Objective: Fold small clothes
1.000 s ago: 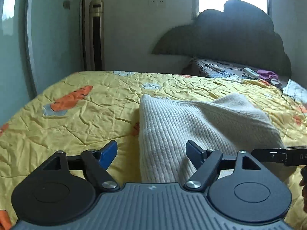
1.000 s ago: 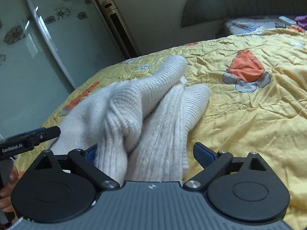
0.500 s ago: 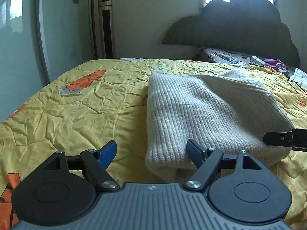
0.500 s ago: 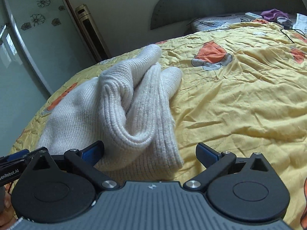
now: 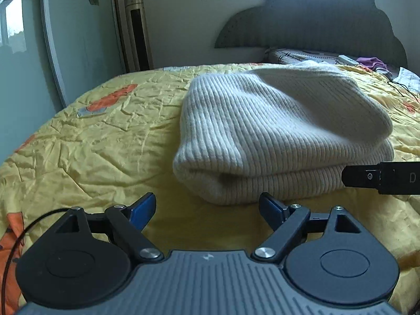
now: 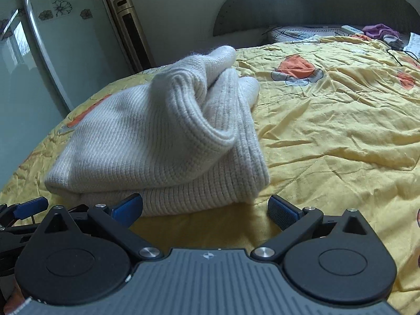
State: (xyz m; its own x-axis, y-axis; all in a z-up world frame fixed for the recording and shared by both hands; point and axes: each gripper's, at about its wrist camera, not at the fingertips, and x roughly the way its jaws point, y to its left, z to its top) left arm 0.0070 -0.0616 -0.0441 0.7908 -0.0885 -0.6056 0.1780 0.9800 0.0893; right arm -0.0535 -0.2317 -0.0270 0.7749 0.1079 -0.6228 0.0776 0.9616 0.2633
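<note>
A cream ribbed knit garment (image 5: 275, 131) lies folded in a thick bundle on the yellow bedspread (image 5: 99, 141). My left gripper (image 5: 207, 207) is just short of its near fold, jaws opening wide, nothing between the blue pads. In the right wrist view the same knit garment (image 6: 157, 144) shows a loose raised fold on top. My right gripper (image 6: 204, 208) stands open in front of it, its left pad (image 6: 128, 206) close to the near edge, no cloth pinched. Part of the right tool (image 5: 383, 177) juts in at the left view's right edge.
The bedspread (image 6: 328, 131) has orange printed patches and many wrinkles. A dark headboard (image 5: 315, 18) and a pillow with small items lie at the far end. A tall floor-standing unit (image 5: 137, 29) and a glass wardrobe door (image 5: 78, 31) stand at the left.
Both grippers let go of the knit and drew back toward me and lower. The garment has dropped onto the bed as a folded bundle. The left jaws stand wider.
</note>
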